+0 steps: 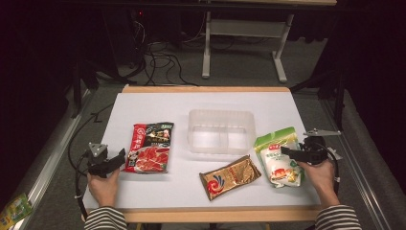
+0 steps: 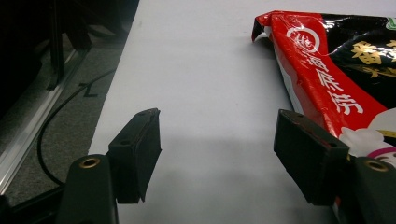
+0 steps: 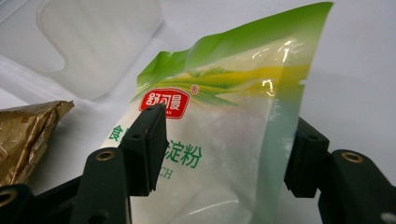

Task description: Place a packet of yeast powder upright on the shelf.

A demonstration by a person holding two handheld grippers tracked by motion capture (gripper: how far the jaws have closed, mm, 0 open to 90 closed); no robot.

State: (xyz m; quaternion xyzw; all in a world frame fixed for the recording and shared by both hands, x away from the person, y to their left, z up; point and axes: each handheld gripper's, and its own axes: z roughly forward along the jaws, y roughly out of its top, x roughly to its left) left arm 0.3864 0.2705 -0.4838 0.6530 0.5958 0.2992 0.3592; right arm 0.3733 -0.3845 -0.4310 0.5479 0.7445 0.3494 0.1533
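The green pouch [image 1: 278, 155] lies at the worktop's [image 1: 158, 103] near right, close to the right edge. The right gripper's [image 1: 290, 152] fingers [image 3: 144, 144] stand wide, one on each side of the pouch. Left of it lies one gold pouch [image 1: 230, 176], then one red pouch [image 1: 150, 146]; one clear tray [image 1: 220, 131] sits farther back. The left gripper [image 1: 119, 157] hovers with fingers wide over bare worktop, just beside the red pouch. Three pouches in all, with open room far and left.

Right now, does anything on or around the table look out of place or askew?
One thing: a small green packet lies on the floor left of the table, away from the other pouches. On the table, the gold pouch lies at a slant, and the green and white pouch sits between the right claw's open jaws.
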